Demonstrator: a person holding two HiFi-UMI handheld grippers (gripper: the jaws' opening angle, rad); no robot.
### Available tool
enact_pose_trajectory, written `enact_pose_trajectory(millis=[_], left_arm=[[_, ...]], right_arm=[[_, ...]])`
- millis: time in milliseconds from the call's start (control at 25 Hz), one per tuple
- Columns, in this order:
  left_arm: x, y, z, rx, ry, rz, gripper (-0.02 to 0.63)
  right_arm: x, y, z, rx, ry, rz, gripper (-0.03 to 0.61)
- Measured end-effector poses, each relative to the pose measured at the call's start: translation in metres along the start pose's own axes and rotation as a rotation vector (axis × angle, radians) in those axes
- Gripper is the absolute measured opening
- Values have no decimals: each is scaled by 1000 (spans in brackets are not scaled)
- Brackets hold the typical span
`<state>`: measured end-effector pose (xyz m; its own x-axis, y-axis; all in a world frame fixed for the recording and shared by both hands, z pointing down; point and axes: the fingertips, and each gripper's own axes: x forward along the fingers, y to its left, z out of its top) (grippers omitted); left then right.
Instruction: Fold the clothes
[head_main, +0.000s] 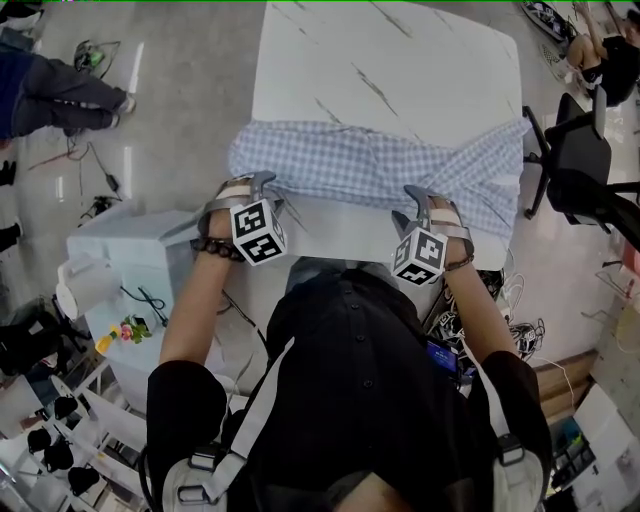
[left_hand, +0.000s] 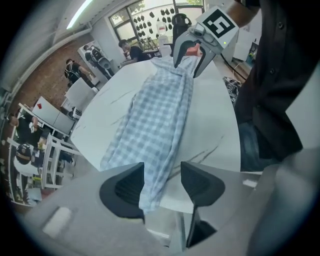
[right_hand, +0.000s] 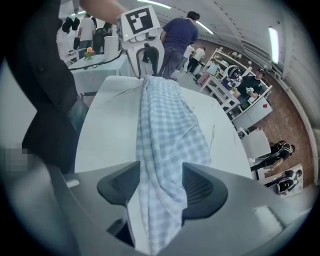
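In the head view, a blue-and-white checked cotton garment (head_main: 370, 165) lies in a long folded band across the near part of a white, marble-veined table (head_main: 400, 60). Its right end spills toward the table's edge. The left gripper (head_main: 266, 184) and the right gripper (head_main: 413, 198) both point steeply down at the band's near edge, well apart from each other. That spacing probably lets the long edge be handled as one straight line and not bunched at a single point. In the left gripper view, the two dark jaws stand apart. The corner of the cloth (left_hand: 155, 120) hangs off the table edge and passes through the gap close to the left-hand pad, but it is not squeezed. It drapes loosely, so this gripper looks to have nothing clamped. The other gripper is visible at the far end of the strip, lined up along the same fold. In the right gripper view, the jaws are likewise parted. The checked fabric (right_hand: 165, 130) runs down between them and over the table's near rim, brushing the right-hand pad without being pinched. With both ends lying free and the band resting flat under its own weight, this fold appears set down. I judge that the next move will need a fresh grip before the strip can be folded again.
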<state>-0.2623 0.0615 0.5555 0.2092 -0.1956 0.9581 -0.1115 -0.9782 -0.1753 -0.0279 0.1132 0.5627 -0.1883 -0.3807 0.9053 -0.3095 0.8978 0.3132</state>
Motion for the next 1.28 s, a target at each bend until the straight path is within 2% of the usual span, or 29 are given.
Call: enact_pose_trajectory(millis=[160, 320, 480, 680, 880, 1080, 1200, 1280], left_arm=[[0, 12, 29, 42, -56, -18, 230], [5, 23, 64, 113, -95, -25, 225], [9, 29, 115, 147, -136, -33, 221], [21, 21, 183, 180, -153, -61, 207], [45, 13, 262, 124, -163, -85, 199], [77, 3, 337, 32, -148, -122, 195], [89, 4, 371, 6, -124, -123, 195], [94, 3, 387, -9, -116, -131, 195]], right_arm=[[-2, -20, -3, 22, 10, -24, 259], [-7, -45, -27, 60, 41, -58, 255], [-18, -73, -74, 112, 81, -100, 242], [-28, -113, -158, 152, 137, -147, 222], [-32, -161, -247, 155, 138, -161, 209], [-26, -215, -329, 106, 121, -130, 192], [-19, -246, -359, 68, 100, -95, 192], [-14, -261, -363, 43, 72, -63, 192]])
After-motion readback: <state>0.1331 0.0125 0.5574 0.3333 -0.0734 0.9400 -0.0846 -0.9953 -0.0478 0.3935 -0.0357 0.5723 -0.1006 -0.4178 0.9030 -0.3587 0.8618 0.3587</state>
